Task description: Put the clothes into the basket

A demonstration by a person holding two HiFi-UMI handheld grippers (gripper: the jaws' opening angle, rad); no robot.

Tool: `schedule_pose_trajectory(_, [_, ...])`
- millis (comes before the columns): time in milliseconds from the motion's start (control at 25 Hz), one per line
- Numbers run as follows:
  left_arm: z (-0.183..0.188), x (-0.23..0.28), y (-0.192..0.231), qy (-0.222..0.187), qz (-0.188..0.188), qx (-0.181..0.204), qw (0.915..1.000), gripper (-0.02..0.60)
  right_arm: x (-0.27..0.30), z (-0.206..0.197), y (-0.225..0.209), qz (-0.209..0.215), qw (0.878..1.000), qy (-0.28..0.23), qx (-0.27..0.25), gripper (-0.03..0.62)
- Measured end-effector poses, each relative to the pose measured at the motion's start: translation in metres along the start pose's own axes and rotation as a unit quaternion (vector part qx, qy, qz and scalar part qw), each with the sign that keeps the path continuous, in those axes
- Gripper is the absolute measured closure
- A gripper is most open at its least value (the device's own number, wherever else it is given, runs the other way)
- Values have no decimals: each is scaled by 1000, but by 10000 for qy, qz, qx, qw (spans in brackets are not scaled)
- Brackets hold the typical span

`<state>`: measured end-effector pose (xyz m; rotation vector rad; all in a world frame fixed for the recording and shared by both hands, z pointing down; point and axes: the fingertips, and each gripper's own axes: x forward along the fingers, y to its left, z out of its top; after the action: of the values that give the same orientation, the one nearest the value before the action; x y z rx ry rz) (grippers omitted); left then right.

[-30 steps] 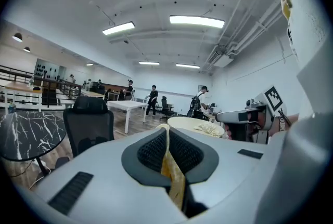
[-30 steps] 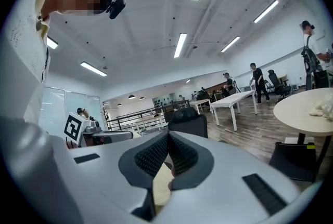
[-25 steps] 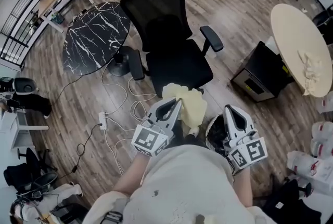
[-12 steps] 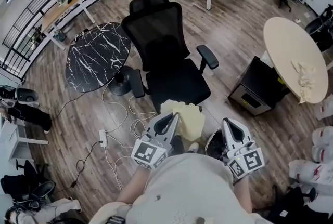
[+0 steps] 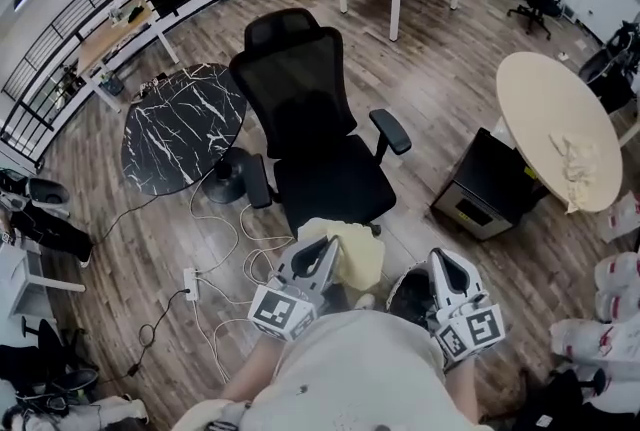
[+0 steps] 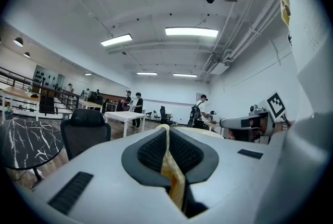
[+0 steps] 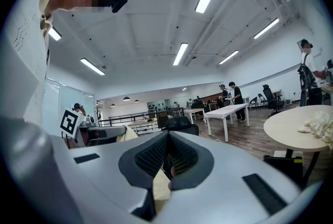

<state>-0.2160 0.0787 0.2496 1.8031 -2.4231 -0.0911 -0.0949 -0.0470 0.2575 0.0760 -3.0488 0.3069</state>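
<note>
A pale yellow cloth point(image 5: 352, 251) hangs from my left gripper point(image 5: 326, 249), which is shut on it. In the left gripper view a fold of the cloth point(image 6: 175, 182) is pinched between the pads and the gripper point(image 6: 166, 133) points level into the room. The dark basket with a white rim point(image 5: 408, 291) sits just in front of my body, touching my right gripper point(image 5: 446, 261). In the right gripper view the gripper point(image 7: 167, 139) has its jaws together, with dark material and a pale edge point(image 7: 156, 187) caught low between them, apparently the basket's rim.
A black office chair point(image 5: 320, 154) stands straight ahead, a black marble round table point(image 5: 185, 124) to its left. Cables and a power strip point(image 5: 188, 277) lie on the wood floor. At the right are a black box point(image 5: 490, 184), a beige round table point(image 5: 545, 104) with a cloth point(image 5: 575, 164), and white bags point(image 5: 612, 339).
Both grippers have lifted a little, keeping their holds. The head view has tipped up, so the chair and floor sit lower in the picture and more of the room shows.
</note>
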Motion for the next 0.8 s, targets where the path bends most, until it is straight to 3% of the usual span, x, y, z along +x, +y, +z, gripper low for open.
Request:
schedule_pose_trajectory(400, [4,30,-5,67,-642,49,9979,549,-7,-1,-14,-604,9981,-58,33,585])
schedule_pose_trajectory(800, [4,56,-14,281,-1678,95,9854,549,-17,0,-9,-1479,9889,-109,120,586])
